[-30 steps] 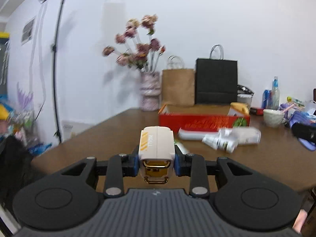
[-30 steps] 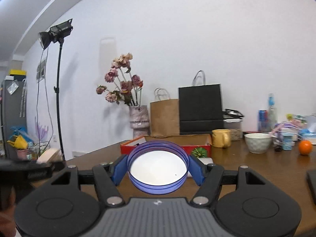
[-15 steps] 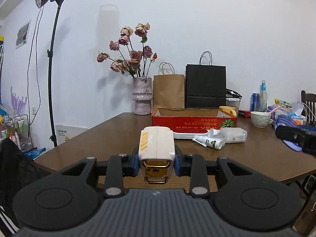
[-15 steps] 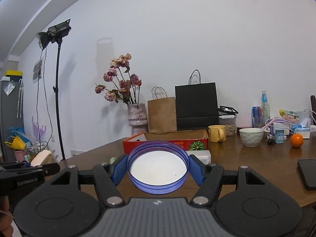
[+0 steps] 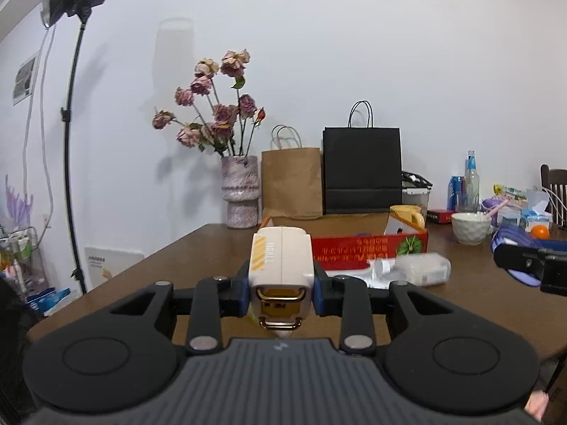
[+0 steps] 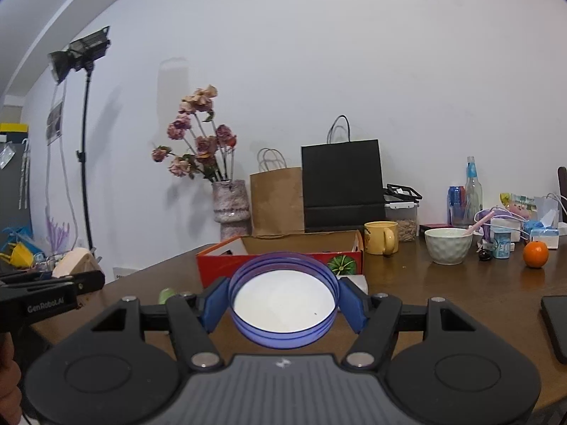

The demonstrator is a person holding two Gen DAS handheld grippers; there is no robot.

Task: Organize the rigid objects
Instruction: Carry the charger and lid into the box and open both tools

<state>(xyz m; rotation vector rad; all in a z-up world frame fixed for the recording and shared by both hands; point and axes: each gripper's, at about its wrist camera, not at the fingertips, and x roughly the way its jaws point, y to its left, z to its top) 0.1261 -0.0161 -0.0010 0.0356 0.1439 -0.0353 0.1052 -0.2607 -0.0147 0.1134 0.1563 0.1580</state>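
A brown wooden table (image 6: 443,294) carries everything here. Against the white wall at its back stand a black paper bag (image 6: 342,184) and, touching its left side, a brown paper bag (image 6: 277,205), with a mottled vase (image 6: 230,205) of dried roses further left.

In front of the bags sits a shallow red cardboard box (image 6: 248,264), open at the top; its printed front shows a green pumpkin picture. What lies inside cannot be made out from the right wrist view; from the left wrist view, a yellow and white object (image 5: 405,221) leans at the box's right end (image 5: 372,246). Just in front of the box, a clear plastic bottle (image 5: 413,269) lies on its side on the table.

To the right of the box stand a yellow mug (image 6: 381,242) and a pale dimpled bowl (image 6: 448,246) with a pink utensil resting in it. An orange (image 6: 535,254) sits further right, near a clutter of small packages.

The right gripper (image 6: 281,304) is held above the table's near edge, its blue fingers (image 6: 212,304) clamped on either side of a round blue-rimmed lid (image 6: 283,301) with a white inner face turned to the camera. The left gripper (image 5: 281,283) has its fingers closed on a white and gold boxy gadget (image 5: 280,265) with yellow stripes, also in the air short of the box.
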